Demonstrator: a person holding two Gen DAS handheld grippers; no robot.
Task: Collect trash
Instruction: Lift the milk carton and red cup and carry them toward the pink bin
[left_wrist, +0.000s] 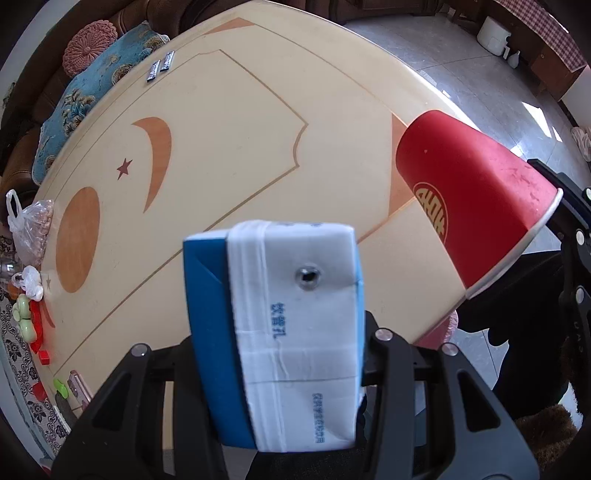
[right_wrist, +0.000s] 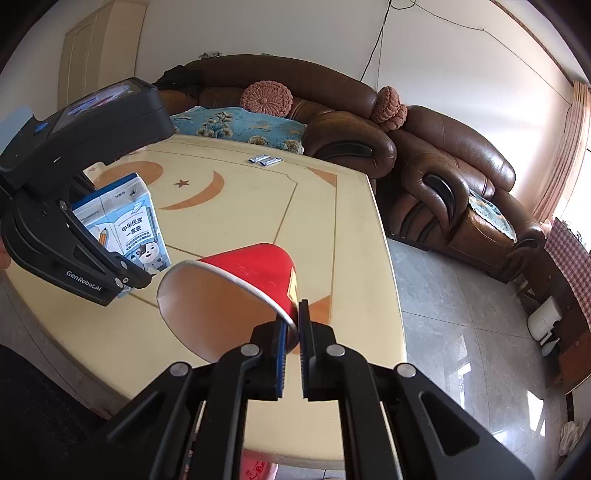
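Observation:
My left gripper (left_wrist: 280, 354) is shut on a blue and white milk carton (left_wrist: 291, 332), held above the cream table (left_wrist: 221, 147); the carton's straw hole faces the camera. From the right wrist view the carton (right_wrist: 125, 225) sits in the left gripper (right_wrist: 122, 277) at the left. My right gripper (right_wrist: 293, 325) is shut on the rim of a red paper cup (right_wrist: 236, 291), tilted with its open mouth toward the camera. The cup (left_wrist: 476, 199) shows at the right in the left wrist view. Two small silver wrappers (left_wrist: 159, 66) lie near the table's far edge, also in the right wrist view (right_wrist: 265, 160).
A brown leather sofa (right_wrist: 424, 155) with a blue cloth (right_wrist: 236, 125) and pink cushions stands behind the table. Plastic bags (left_wrist: 29, 229) and small toys (left_wrist: 29, 321) sit at the table's left end. Grey tiled floor (right_wrist: 461, 314) lies to the right.

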